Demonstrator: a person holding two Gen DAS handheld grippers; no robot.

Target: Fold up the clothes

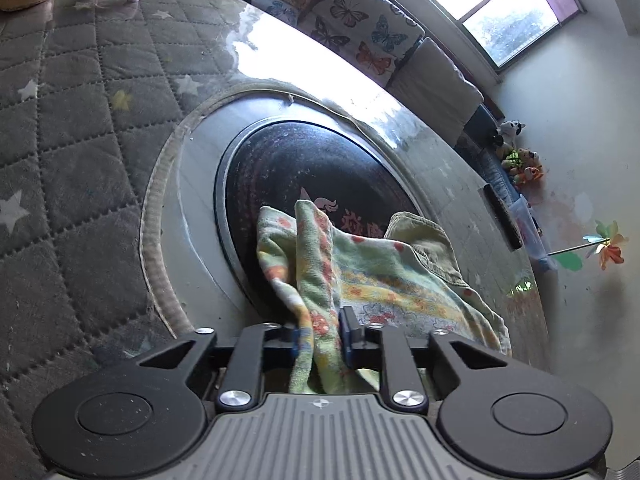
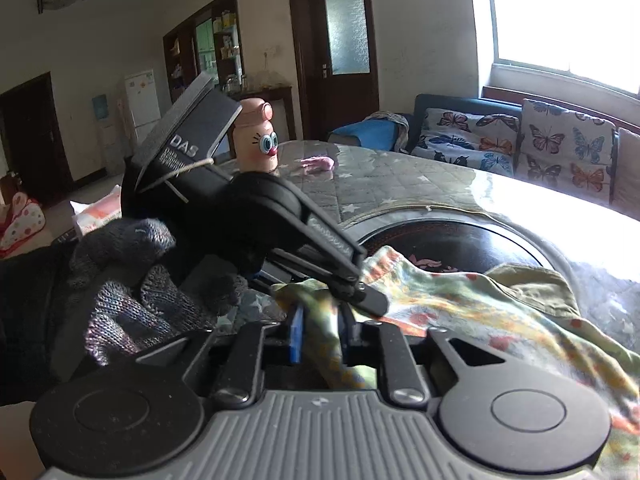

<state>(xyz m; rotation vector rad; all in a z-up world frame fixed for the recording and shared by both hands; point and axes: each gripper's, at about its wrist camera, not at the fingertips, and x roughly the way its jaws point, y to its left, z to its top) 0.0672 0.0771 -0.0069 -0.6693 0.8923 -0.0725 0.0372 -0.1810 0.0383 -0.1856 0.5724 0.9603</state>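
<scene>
A light green garment with orange and yellow flower print [image 1: 360,272] lies bunched on the round table, over the dark turntable [image 1: 288,168]. My left gripper [image 1: 320,336] is shut on a fold of this garment, which runs back between the fingers. My right gripper [image 2: 322,336] is shut on another fold of the same garment [image 2: 460,304]. The left gripper, held in a gloved hand [image 2: 132,288], shows in the right wrist view right beside the right one [image 2: 344,280]. An olive-green corduroy piece [image 1: 424,236] lies under the far side.
The table carries a grey quilted star cloth [image 1: 72,128] under glass. A pink cartoon-faced bottle [image 2: 258,140] and a small pink object [image 2: 320,164] stand at its far side. A butterfly-print sofa [image 2: 520,140] runs under the window. Toys lie on the floor [image 1: 520,160].
</scene>
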